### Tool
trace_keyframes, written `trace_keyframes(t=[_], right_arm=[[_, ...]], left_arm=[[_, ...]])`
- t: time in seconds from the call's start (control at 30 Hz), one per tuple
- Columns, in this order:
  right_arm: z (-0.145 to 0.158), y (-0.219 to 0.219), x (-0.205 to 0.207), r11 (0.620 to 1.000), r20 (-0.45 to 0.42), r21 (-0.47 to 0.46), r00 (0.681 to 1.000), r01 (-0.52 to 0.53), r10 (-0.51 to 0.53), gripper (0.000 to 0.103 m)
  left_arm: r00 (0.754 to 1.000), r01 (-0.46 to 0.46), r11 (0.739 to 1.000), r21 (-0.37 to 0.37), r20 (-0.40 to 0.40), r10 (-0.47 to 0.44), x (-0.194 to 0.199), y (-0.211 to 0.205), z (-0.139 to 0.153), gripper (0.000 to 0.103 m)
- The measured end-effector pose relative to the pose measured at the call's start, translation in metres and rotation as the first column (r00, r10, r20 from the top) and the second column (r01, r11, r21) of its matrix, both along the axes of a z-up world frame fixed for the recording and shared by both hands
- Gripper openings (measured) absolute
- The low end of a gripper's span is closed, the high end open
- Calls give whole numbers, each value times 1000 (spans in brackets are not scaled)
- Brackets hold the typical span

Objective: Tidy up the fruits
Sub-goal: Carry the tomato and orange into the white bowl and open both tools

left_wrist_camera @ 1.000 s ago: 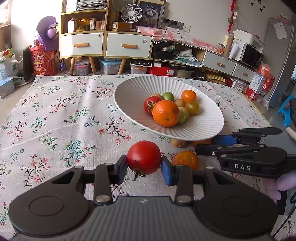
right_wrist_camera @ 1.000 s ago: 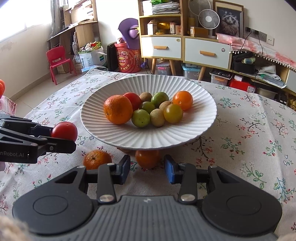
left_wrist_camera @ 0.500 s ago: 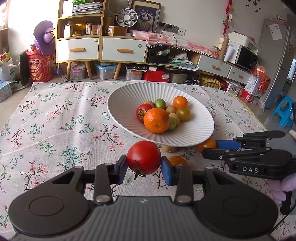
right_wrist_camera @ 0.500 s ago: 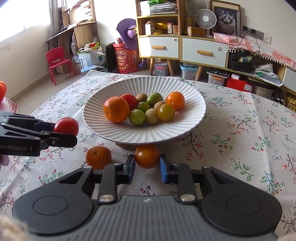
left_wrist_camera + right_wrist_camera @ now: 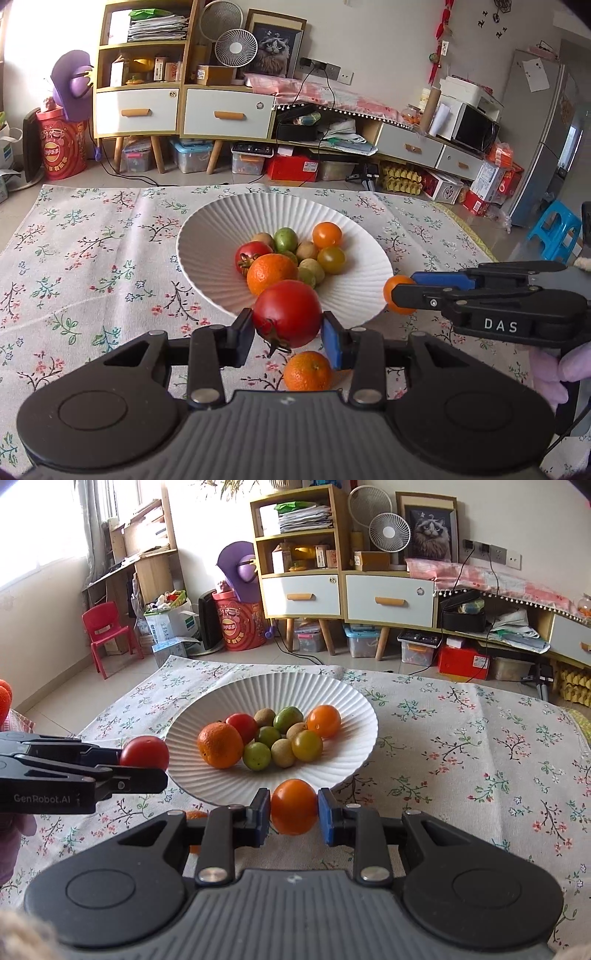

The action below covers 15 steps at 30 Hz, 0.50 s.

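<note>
My left gripper (image 5: 287, 338) is shut on a red tomato (image 5: 287, 318), held above the table at the near rim of the white ribbed plate (image 5: 207, 229). My right gripper (image 5: 293, 814) is shut on a small orange tomato (image 5: 294, 805), also held up at the plate's near rim (image 5: 354, 701). The plate holds an orange (image 5: 271, 273), a red tomato (image 5: 248, 256) and several small green, brown and orange fruits. A mandarin (image 5: 307, 371) lies on the cloth under my left gripper. Each gripper shows in the other's view: the right one (image 5: 400, 295) and the left one (image 5: 147, 764).
The floral tablecloth (image 5: 92, 266) covers the table. The table's right edge (image 5: 476, 240) drops to the floor. Cabinets, boxes and a blue stool (image 5: 554, 229) stand beyond the table.
My right gripper closed on the orange tomato under the plate's rim and lifted it. Both grippers rose and pulled back with their fruit; the mandarin stayed on the cloth.
</note>
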State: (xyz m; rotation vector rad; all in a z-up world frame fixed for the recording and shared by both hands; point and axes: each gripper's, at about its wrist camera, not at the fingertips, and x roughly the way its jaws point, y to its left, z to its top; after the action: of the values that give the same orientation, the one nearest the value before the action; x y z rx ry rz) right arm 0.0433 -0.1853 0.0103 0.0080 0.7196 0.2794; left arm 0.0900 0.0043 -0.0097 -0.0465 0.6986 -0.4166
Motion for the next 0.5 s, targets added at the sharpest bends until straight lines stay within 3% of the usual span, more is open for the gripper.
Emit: trace_keyframes(t=[0.23, 0.5], right_arm=[[3, -1, 21, 1000, 17, 8, 1000, 3, -4, 25], [-3, -9, 39, 1000, -5, 7, 1000, 7, -7, 25]], left_arm=[[997, 79, 996, 40, 2, -79, 14, -29, -6, 36], [996, 87, 995, 41, -24, -86, 29, -38, -18, 36]])
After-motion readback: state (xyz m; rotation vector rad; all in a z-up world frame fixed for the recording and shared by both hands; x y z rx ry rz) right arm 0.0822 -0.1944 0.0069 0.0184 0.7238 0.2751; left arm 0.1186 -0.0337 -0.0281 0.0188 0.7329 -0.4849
